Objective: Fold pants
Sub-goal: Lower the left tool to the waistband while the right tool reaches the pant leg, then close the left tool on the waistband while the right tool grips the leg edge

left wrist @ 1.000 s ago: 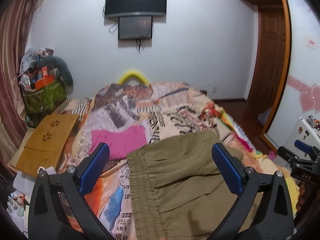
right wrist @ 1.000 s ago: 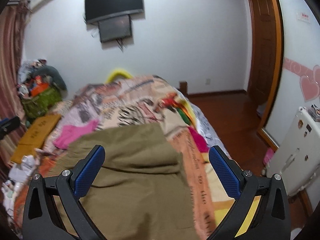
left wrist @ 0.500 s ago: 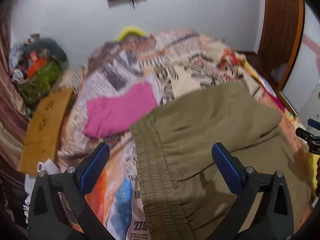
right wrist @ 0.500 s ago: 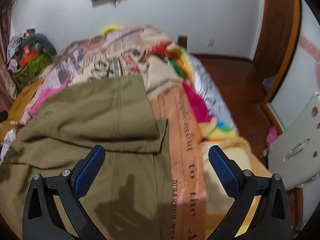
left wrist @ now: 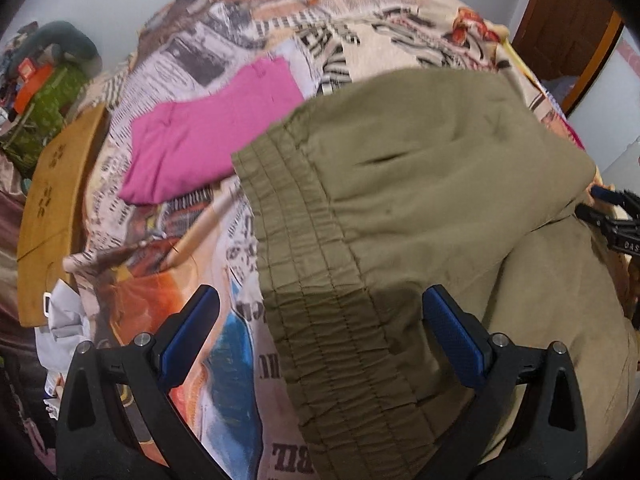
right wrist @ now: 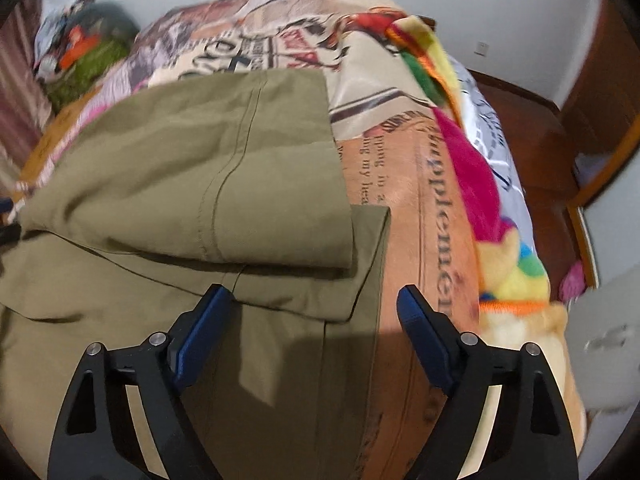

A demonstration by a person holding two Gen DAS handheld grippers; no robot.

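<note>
Olive pants are seen folded over on the printed bedspread; left gripper and right gripper are held apart above them, a pink garment at ten o'clock.

Olive cotton pants on newsprint-patterned bedspread; folded pink cloth garment left of pants, touching waistband.

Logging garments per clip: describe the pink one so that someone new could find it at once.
Start at the bed's newspaper-print blanket. On it lie the big olive pants with a gathered elastic waistband; just left of that waistband lies the pink garment. It is flat, smaller, and the only solid pink piece there.
</note>
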